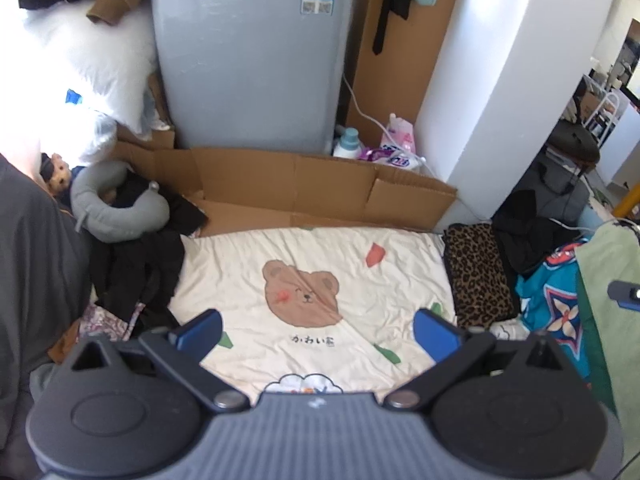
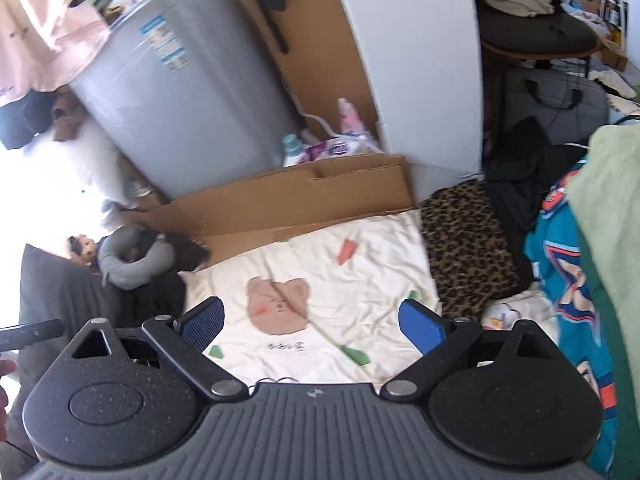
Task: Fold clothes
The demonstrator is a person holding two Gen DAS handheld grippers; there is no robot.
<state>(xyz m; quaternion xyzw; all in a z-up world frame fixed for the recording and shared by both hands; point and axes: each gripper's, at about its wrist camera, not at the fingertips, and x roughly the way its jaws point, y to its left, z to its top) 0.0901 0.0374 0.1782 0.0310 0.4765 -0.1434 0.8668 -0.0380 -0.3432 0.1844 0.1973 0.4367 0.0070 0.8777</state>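
A cream sheet with a brown bear print [image 1: 304, 276] [image 2: 320, 280] lies flat ahead of both grippers. My left gripper [image 1: 318, 334] is open and empty above its near part. My right gripper [image 2: 312, 326] is open and empty above the same sheet. A folded leopard-print garment [image 1: 478, 272] [image 2: 468, 240] lies at the sheet's right edge. A teal patterned garment [image 1: 556, 312] [image 2: 576, 272] lies further right, with a light green cloth [image 1: 612, 312] [image 2: 612, 208] over it. A pile of black clothes [image 1: 140, 272] [image 2: 160, 288] lies at the left. The right gripper's tip [image 1: 624, 294] shows in the left wrist view.
Flattened cardboard [image 1: 288, 188] [image 2: 288, 200] lies behind the sheet, with a grey appliance [image 1: 248, 60] [image 2: 180, 92] behind it. A grey neck pillow [image 1: 116, 208] [image 2: 132, 260] and a small bear toy [image 1: 58, 176] sit at the left. Detergent bottles [image 1: 348, 144] stand by the white wall [image 1: 500, 80].
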